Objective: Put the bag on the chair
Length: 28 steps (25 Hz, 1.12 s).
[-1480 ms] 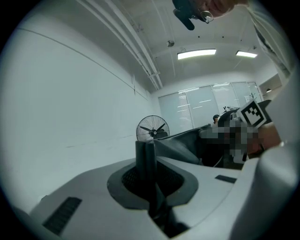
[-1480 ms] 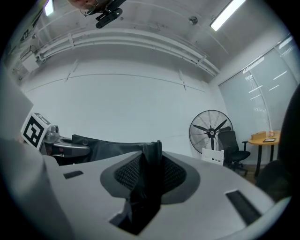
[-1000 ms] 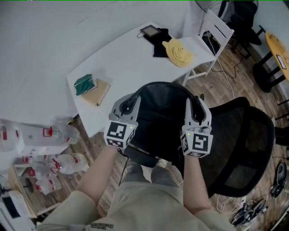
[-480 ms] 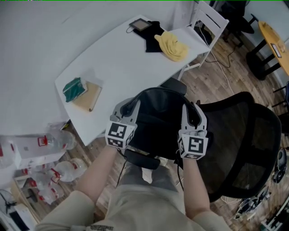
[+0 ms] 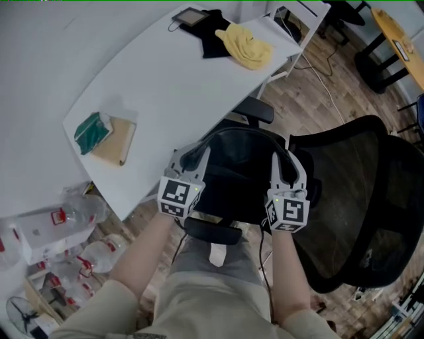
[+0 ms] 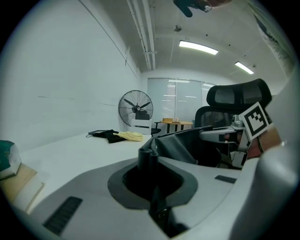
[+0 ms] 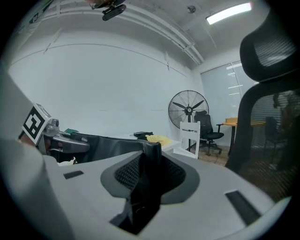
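Note:
An open black bag (image 5: 238, 173) hangs between my two grippers. It is over the seat of a black mesh office chair (image 5: 361, 192), between the chair's two armrests (image 5: 256, 110). Whether it touches the seat I cannot tell. My left gripper (image 5: 193, 156) is shut on the bag's left rim, and black fabric (image 6: 185, 145) is pinched at the left gripper's (image 6: 149, 158) jaws. My right gripper (image 5: 284, 161) is shut on the right rim. A fold of the bag (image 7: 110, 146) stands between the right gripper's (image 7: 151, 151) jaws. The seat is hidden under the bag.
A white table (image 5: 165, 79) stands to the left, bearing a yellow cloth (image 5: 246, 45), a black cloth with a tablet (image 5: 199, 20) and a green packet on a notebook (image 5: 99, 132). Water bottles (image 5: 79, 212) lie on the floor. A fan (image 6: 135, 107) and a white chair (image 7: 190, 136) stand further off.
Both grippers keep their hold on the bag. The table has slid up and left in view, and the chair with its armrests now sits around the bag.

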{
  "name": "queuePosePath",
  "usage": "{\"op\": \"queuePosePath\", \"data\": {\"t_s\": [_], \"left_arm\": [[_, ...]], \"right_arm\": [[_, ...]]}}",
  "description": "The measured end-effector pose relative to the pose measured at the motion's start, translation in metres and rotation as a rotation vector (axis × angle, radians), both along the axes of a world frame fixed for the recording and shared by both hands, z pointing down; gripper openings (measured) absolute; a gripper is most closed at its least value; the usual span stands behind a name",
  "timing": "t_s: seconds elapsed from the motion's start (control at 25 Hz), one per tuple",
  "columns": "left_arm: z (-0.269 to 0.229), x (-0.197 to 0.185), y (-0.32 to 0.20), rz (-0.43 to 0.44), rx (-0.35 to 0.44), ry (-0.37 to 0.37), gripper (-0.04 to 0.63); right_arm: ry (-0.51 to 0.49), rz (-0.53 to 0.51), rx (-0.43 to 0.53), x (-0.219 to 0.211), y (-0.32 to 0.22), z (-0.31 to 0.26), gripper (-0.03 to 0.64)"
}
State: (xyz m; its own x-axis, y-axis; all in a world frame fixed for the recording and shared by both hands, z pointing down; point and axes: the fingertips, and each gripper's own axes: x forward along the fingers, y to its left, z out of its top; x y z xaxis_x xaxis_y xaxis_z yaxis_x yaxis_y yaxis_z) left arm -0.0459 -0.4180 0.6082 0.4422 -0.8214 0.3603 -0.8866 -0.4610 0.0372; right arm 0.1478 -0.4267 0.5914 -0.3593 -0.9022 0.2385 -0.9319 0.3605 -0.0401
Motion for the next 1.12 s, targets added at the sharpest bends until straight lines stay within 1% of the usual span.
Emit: {"op": "queuePosePath", "data": {"t_s": [0.28,0.48,0.68,0.84,1.12], "left_arm": [[0.047,0.009,0.004,0.027,-0.044,0.010,0.043],[0.083,0.016,0.009,0.040,-0.088,0.009,0.043],[0.134,0.019,0.018,0.037,-0.168,-0.026,0.043],[0.171,0.016,0.025,0.019,-0.216,-0.055,0.043],[0.216,0.007,0.042,-0.004,-0.293,-0.091,0.043]], "right_arm": [[0.004,0.044,-0.050,0.009,0.011,0.046,0.112],[0.012,0.064,-0.111,0.015,0.017,0.090,0.112],[0.034,0.062,-0.155,0.019,0.026,0.134,0.112],[0.060,0.037,-0.194,0.015,0.036,0.169,0.110],[0.081,0.038,-0.287,0.007,0.058,0.218,0.109]]}}
